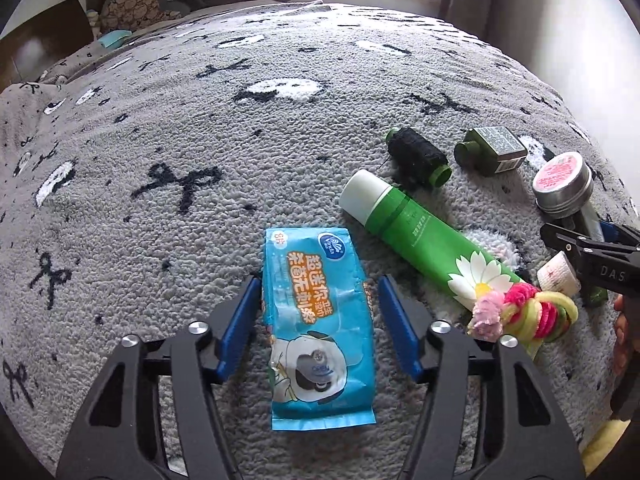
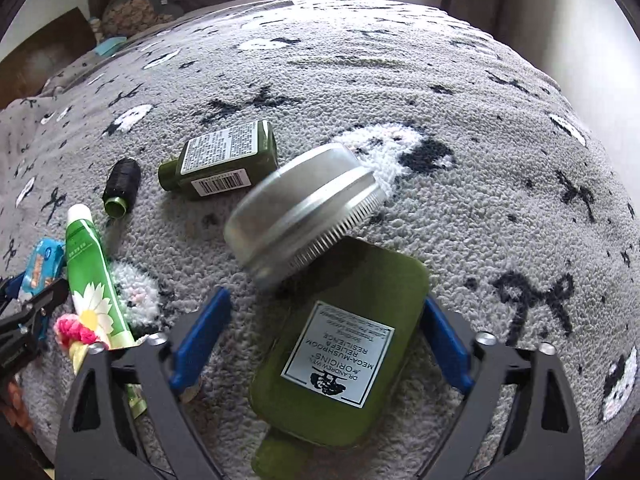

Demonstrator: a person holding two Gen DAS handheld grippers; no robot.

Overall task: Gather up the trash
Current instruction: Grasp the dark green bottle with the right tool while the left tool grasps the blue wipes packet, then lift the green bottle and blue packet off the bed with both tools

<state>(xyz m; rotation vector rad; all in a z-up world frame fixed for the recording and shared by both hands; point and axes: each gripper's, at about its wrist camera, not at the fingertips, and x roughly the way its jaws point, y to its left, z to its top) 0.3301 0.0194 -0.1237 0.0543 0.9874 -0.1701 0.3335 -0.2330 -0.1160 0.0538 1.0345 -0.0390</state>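
A blue wet-wipe packet (image 1: 320, 324) lies flat on the grey blanket (image 1: 168, 120) between the open fingers of my left gripper (image 1: 318, 292), which do not touch it. My right gripper (image 2: 324, 312) is open around a large olive-green bottle (image 2: 336, 352) with a white label. A silver tin (image 2: 304, 208) leans tilted on the bottle's far end. In the left wrist view the tin (image 1: 562, 184) and my right gripper (image 1: 560, 240) sit at the right edge.
A green tube with a daisy (image 1: 424, 236), a black thread spool (image 1: 420, 156), a small olive bottle (image 1: 492, 148) and coloured hair ties (image 1: 528, 312) lie between the two grippers. Pillows (image 1: 132, 4) lie at the far left. A window is at the back.
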